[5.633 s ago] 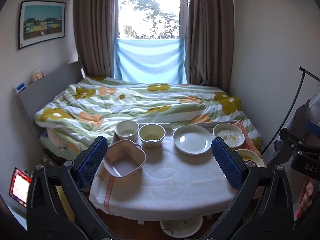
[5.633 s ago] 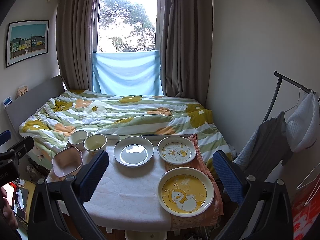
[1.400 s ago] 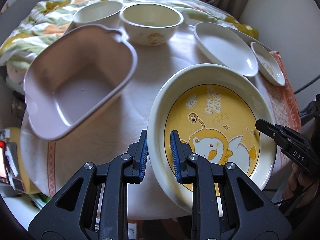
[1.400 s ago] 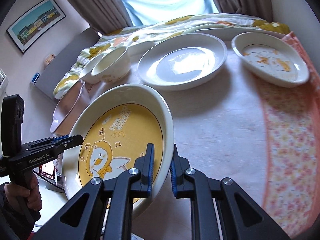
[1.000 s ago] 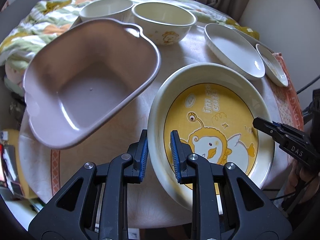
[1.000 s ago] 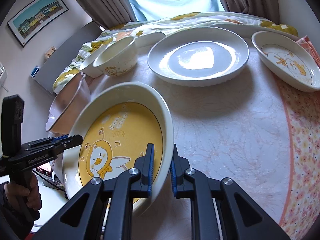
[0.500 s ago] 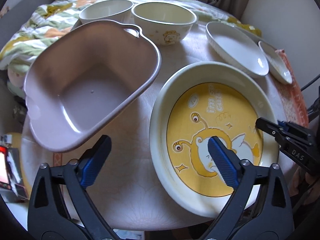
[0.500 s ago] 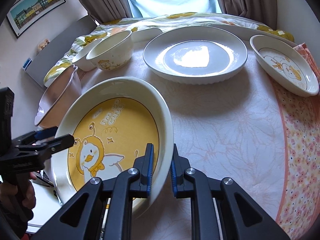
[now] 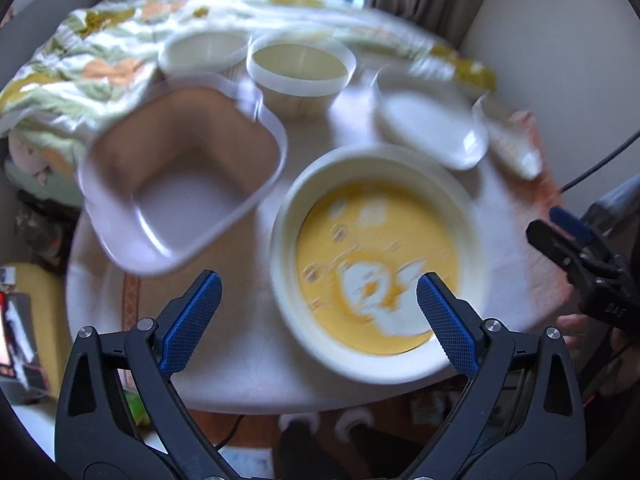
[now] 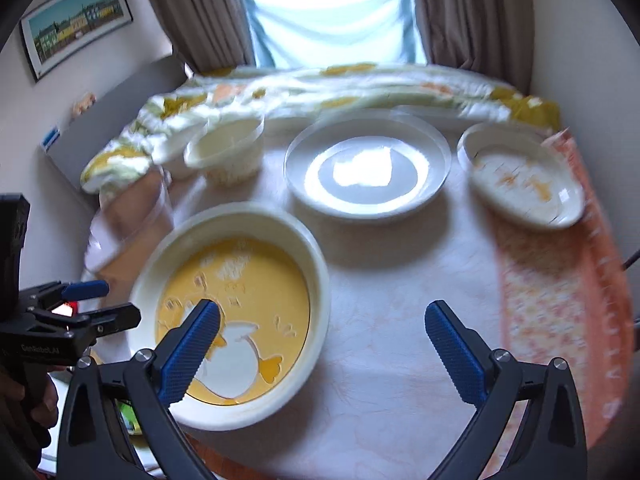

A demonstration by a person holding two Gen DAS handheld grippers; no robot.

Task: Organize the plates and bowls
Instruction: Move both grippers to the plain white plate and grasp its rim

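Yellow plate lies free between both wide-open, empty grippers; only the left view shows the pink tub's inside

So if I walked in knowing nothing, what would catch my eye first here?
Most likely the big yellow cartoon plate lying at the near edge of the cloth-covered table, in front of both open hand-held grippers. Next, the pinkish square tub to its left. Behind them sit a plain white plate and a flowery quilt on the bed.
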